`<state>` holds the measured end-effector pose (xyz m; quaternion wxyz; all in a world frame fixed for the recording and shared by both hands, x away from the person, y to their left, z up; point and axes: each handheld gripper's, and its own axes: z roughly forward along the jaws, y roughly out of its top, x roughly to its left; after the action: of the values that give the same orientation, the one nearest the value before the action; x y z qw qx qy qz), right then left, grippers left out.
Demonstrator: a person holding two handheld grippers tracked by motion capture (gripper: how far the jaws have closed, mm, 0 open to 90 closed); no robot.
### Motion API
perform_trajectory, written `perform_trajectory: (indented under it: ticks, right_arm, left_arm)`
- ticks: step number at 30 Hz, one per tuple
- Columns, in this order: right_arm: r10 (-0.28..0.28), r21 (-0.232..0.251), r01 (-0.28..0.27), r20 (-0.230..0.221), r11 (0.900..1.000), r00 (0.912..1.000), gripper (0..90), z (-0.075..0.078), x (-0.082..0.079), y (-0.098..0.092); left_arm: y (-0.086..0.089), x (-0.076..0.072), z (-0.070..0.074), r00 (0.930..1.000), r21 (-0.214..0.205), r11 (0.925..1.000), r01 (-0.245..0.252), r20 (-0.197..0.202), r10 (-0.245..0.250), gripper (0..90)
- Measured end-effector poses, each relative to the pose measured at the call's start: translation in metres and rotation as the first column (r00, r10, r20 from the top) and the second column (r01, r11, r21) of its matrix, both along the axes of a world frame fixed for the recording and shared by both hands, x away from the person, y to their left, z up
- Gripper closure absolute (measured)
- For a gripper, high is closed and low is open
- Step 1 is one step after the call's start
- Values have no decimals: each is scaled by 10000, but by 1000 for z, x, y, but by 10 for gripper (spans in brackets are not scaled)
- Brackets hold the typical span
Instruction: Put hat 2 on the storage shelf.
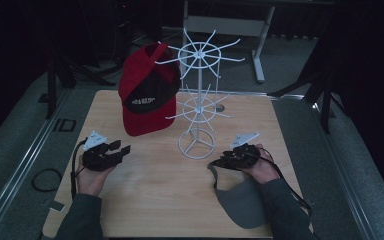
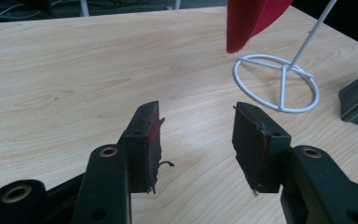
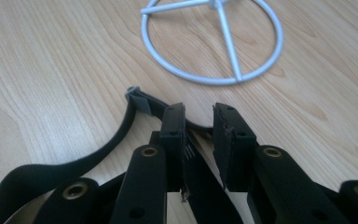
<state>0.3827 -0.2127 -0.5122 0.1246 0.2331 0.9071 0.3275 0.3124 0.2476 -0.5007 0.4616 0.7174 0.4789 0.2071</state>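
Red-and-black fabric cap (image 1: pixel 149 92) hanging on the white wire rack (image 1: pixel 198 100): white lettering on its black front panel, too blurred to read.

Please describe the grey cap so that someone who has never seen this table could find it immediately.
Start at the white wire rack standing in the middle of the wooden table. Go toward the near right corner, beside the right gripper: the grey cap lies flat there. Unlike the red and black cap hanging on the rack, it is plain grey and rests on the tabletop.
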Motion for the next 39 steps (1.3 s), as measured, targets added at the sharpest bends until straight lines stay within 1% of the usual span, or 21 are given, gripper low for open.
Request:
perform_trajectory:
  ticks: [3,8,9,10,12,15,16,17,18,19,20,22,25,27,28,30,33,34,36,39]
  right_arm:
    - [330,-98,-330,-56,9994,9994,728,0,4,6]
    - [944,-312,-956,-369,9949,9949,700,-2,9,16]
    - [1205,-441,-1226,-479,9915,9916,678,-4,12,20]
    - [1205,-441,-1226,-479,9915,9916,678,-4,12,20]
    - [1429,-617,-1471,-676,9872,9874,671,-6,14,24]
    - [1813,-951,-1904,-963,9771,9787,667,-11,16,30]
    - [1827,-1108,-1937,-1019,9748,9779,671,-12,16,32]
    - [1827,-1108,-1937,-1019,9748,9779,671,-12,16,32]
    - [1895,-1234,-2024,-1089,9715,9758,699,-14,16,33]
    - [1919,-1551,-2086,-1155,9656,9746,784,-16,16,34]
    - [1902,-1684,-2078,-1150,9636,9750,822,-16,16,34]
    - [1739,-1981,-1926,-1081,9611,9788,873,-17,15,33]
    - [1170,-2183,-1348,-929,9665,9888,878,-15,17,26]
    - [819,-2344,-983,-789,9672,9935,878,-15,18,19]
    - [699,-2473,-862,-739,9651,9948,879,-15,19,15]
    - [300,-2510,-474,-724,9668,9969,879,-14,20,7]
    - [-72,-2732,-112,-665,9619,9978,877,-14,21,-5]
    - [-163,-2777,-30,-672,9607,9976,874,-13,22,-8]
    - [-235,-2860,18,-725,9582,9971,815,-13,22,-11]
    - [-123,-2926,-98,-734,9562,9972,748,-14,24,-9]
  left_arm:
    - [0,0,1,10000,21,10000,8,10,-8,524]
    - [1,0,1,10000,-11,10000,-11,27,11,524]
    - [1,0,1,10000,-13,10000,-8,25,8,525]
    - [1,0,1,10000,-16,10000,-7,18,7,525]
    - [1,-1,1,10000,-10,10000,-1,21,1,525]
    - [2,0,1,10000,-26,10000,-18,21,18,525]
    - [2,0,1,10000,-43,10000,-26,25,26,524]
    - [2,0,1,10000,-43,10000,-26,25,26,524]
    - [2,0,0,10000,-89,10000,-29,27,29,524]
    - [2,0,0,10000,-100,9999,-27,35,27,525]
    - [2,0,0,10000,-91,10000,-28,28,29,524]
    - [2,0,0,10000,-108,9999,-27,31,28,524]
    - [2,0,1,10000,-92,10000,-24,34,25,524]
    - [2,0,1,10000,-97,10000,-21,35,21,525]
    - [2,0,1,10000,-94,10000,-16,29,17,525]
    - [2,1,1,10000,-107,9999,-1,24,1,525]
    - [1,1,1,10000,-118,9999,1,25,0,525]
    - [1,1,1,10000,-109,9999,17,22,-17,524]
    - [-1,2,1,10000,-106,9999,17,17,-17,524]
    - [-2,2,1,10000,-112,9999,64,34,-64,525]
